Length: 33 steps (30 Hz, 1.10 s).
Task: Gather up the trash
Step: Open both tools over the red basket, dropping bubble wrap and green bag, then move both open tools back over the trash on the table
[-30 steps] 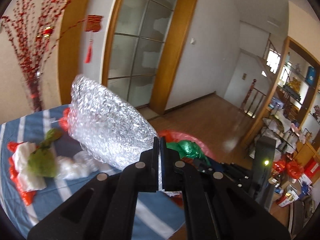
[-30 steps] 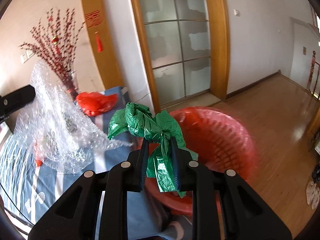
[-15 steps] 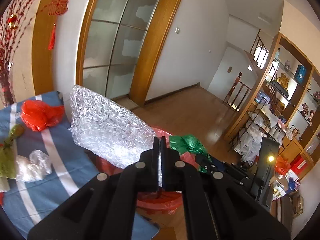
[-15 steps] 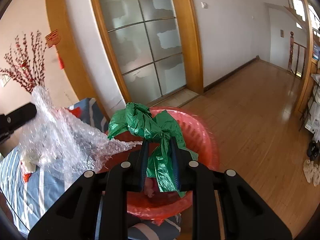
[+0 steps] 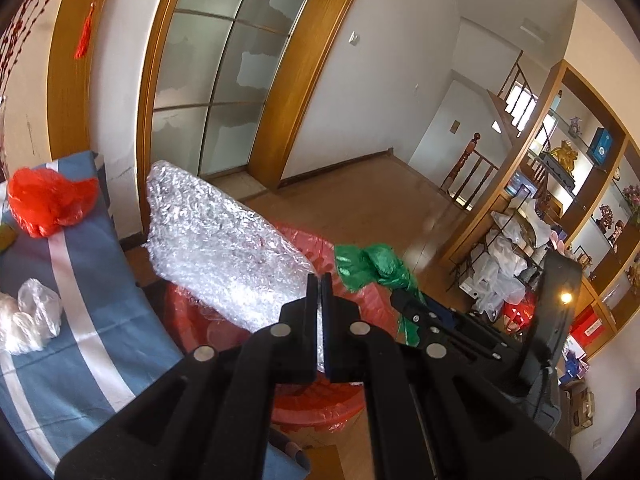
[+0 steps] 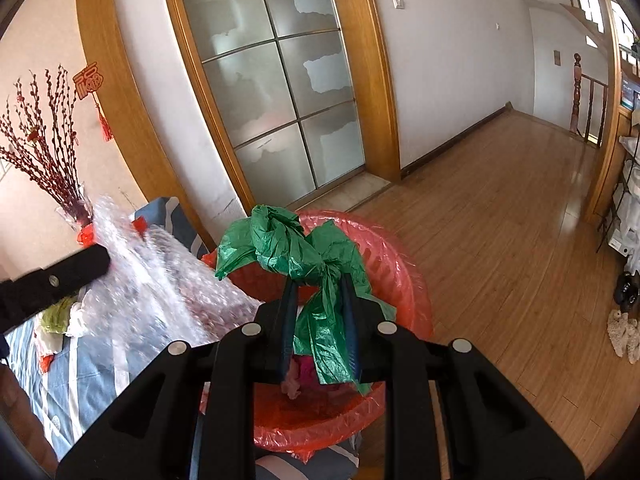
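My left gripper [image 5: 319, 280] is shut on a sheet of clear bubble wrap [image 5: 224, 236] and holds it above a red bin lined with a red bag [image 5: 320, 404]. My right gripper [image 6: 318, 292] is shut on a crumpled green plastic bag [image 6: 288, 244] and holds it over the same red bin [image 6: 400, 264]. The green bag [image 5: 372, 264] and the right gripper also show in the left wrist view, at the right. The bubble wrap [image 6: 160, 280] shows at the left of the right wrist view, blurred.
A table with a blue striped cloth [image 5: 80, 320] stands left of the bin. On it lie a red plastic bag [image 5: 48, 204] and a white plastic bag [image 5: 28, 316]. A vase of red branches [image 6: 44, 148] stands at the back. Shelves with clutter [image 5: 560, 220] line the right.
Both grippers have swung right, away from the table, carrying the bubble wrap and the green bag over the red bin. Both stay shut.
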Each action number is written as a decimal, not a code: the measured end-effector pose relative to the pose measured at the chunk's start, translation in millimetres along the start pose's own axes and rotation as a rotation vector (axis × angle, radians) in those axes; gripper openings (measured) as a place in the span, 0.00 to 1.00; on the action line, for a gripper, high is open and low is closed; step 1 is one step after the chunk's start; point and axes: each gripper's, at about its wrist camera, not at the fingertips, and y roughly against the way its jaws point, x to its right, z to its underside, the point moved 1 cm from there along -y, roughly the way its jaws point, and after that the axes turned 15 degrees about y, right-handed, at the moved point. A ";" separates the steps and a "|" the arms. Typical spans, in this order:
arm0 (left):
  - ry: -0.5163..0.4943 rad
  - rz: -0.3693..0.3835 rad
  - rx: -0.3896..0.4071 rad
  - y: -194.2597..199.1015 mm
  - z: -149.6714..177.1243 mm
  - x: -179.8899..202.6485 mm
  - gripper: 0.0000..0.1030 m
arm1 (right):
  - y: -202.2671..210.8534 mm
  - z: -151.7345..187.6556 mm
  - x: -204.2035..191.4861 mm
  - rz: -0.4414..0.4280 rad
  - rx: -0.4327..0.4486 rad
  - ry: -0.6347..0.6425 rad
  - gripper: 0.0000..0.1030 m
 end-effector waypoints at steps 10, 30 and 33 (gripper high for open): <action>0.058 -0.077 -0.019 -9.0 2.8 -29.0 0.25 | -6.2 2.2 -3.4 -0.032 -0.013 0.013 0.32; 0.105 -0.411 0.186 90.0 8.9 -146.3 0.71 | 4.3 -9.9 -72.3 -0.079 0.061 0.157 0.71; 0.123 -0.486 0.231 118.1 11.4 -176.9 0.72 | -2.5 -11.6 -102.3 -0.143 0.052 0.191 0.71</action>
